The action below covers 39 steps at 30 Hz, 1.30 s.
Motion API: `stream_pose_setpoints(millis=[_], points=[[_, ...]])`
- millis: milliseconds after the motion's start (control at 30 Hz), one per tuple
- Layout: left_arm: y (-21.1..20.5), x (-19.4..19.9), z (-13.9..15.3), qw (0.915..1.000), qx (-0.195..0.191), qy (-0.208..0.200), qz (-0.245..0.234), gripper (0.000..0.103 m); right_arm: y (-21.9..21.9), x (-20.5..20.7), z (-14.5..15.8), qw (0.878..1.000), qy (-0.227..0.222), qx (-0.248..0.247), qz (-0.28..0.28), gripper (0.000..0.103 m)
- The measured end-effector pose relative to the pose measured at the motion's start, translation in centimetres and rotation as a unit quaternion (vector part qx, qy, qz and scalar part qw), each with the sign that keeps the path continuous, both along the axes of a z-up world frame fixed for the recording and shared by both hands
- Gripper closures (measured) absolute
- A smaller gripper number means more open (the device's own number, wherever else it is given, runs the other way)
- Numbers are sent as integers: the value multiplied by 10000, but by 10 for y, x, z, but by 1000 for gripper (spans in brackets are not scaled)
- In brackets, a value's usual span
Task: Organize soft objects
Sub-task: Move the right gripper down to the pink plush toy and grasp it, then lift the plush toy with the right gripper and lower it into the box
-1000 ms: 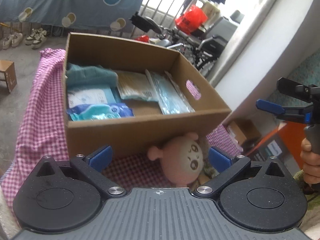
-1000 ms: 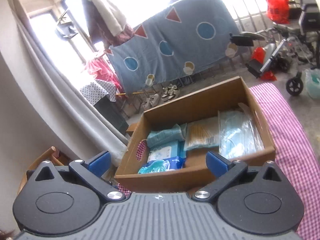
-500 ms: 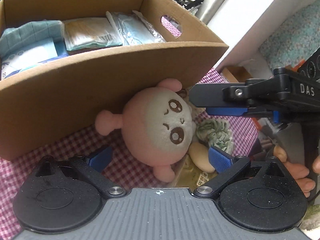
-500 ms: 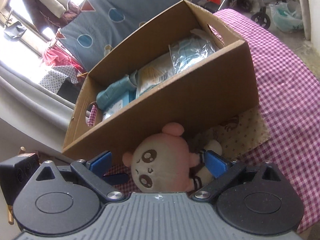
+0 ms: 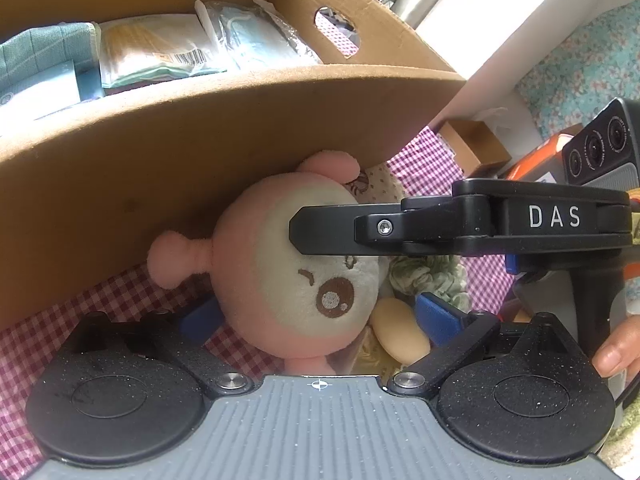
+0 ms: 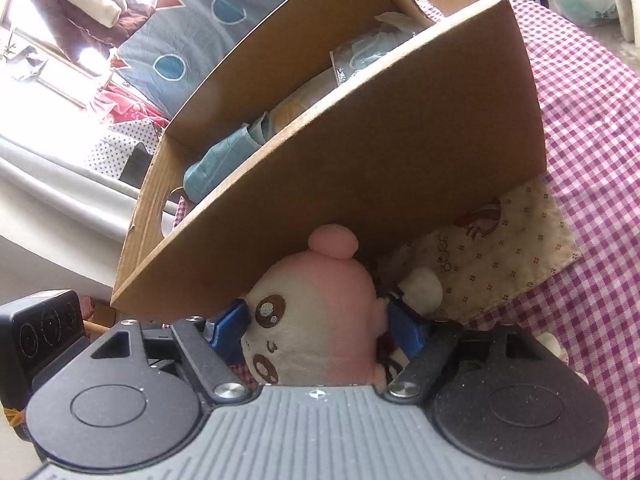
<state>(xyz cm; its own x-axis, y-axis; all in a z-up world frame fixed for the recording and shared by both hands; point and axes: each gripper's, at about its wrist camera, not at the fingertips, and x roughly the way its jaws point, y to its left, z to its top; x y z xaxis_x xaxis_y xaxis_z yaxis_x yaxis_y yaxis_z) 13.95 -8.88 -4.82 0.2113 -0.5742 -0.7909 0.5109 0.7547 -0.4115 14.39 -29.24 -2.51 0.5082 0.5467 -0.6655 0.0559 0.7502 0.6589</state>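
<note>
the plush toy (image 6: 316, 320) is a round pink ball with a cream face patch, two brown stitched eyes, a small stitched mouth and stubby pink nubs sticking out of its top and sides. it lies on the checked cloth (image 6: 592, 128) right against the front wall of the cardboard box (image 6: 400, 152), its top nub touching the cardboard.

the right gripper (image 6: 316, 320) has the toy's head between its blue pads (image 6: 230, 322); its jaws have just been closing, and each pad now lies against a side of the head, the left one by the face, the right one on the pink back. in the left wrist view one black finger of this gripper lies across the toy's forehead.

the left gripper (image 5: 316, 312) has its jaws spread wide, one blue pad on each side of the toy, neither clearly pressing it; the toy's lower half sits in the gap between them. just beyond its right pad lie a tan oval pillow-like piece (image 5: 400, 340) and a crumpled green-white fabric piece (image 5: 432, 276).

beyond the right gripper's right pad a beige patterned cloth (image 6: 500, 264) is spread flat, partly under the box. inside the box, past both sets of jaws, are plastic-wrapped packets (image 5: 160, 52) and a folded teal cloth (image 6: 224, 160). a person's fingertip (image 5: 612, 356) shows at the edge of the left wrist view.
</note>
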Motion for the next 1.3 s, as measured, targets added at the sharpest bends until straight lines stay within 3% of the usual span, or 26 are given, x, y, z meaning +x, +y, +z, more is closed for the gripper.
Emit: stream_pose_setpoints(millis=[267, 633, 900, 1067, 1300], points=[[4, -17, 22, 9995, -122, -298, 2, 1, 1, -20, 24, 9995, -318, 41, -33, 25], [14, -48, 75, 9925, -509, -1098, 143, 1, 6, -63, 83, 9924, -1232, -22, -63, 25], [24, -31, 121, 9829, -712, -1671, 315, 1, 19, -43, 140, 9788, -2007, -336, 218, 25], [23, 17, 130, 9863, -706, -1409, 478, 1, 22, 12, 155, 9775, -1988, -430, 560, 25], [18, 102, 84, 9946, -645, -152, 802, 1, 16, 121, 111, 9935, -671, -148, 913, 25]])
